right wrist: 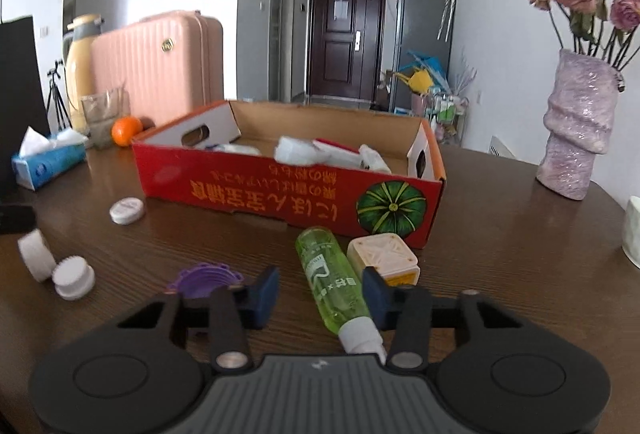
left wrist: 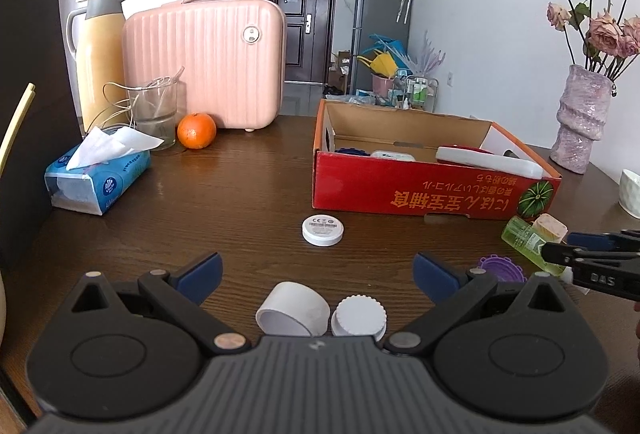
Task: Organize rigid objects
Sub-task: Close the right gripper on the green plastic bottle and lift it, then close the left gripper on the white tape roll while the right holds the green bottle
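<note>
We see the brown wooden desk (right wrist: pixel 500 242) carrying everything, and on it the red cardboard box (right wrist: pixel 280 189), open at the top, with several white items lying inside. In front of the box, close to its lower right corner, the green bottle (right wrist: pixel 328 274) lies on its side with its white cap end towards us, and a small cream square container (right wrist: pixel 382 254) sits just beside it on the right, touching or nearly so.

Our right gripper (right wrist: pixel 320 292) is lowered over the bottle. Its blue-padded fingers (right wrist: pixel 266 290) stand on either side of the bottle's body: the right pad sits against or just at the bottle's flank, while a gap shows between the left pad and the bottle, so we do not count it as a firm grip. A purple scalloped lid (right wrist: pixel 204 276) lies just left of the left finger.

Our left gripper (left wrist: pixel 318 272) has its fingers spread wide and holds nothing. A white ring-shaped piece (left wrist: pixel 292 308) and a white ribbed cap (left wrist: pixel 360 318) lie side by side on the desk between and just behind the fingertips, touching neither. A round white puck (left wrist: pixel 323 230) lies farther ahead, between the fingers and the box.
</note>
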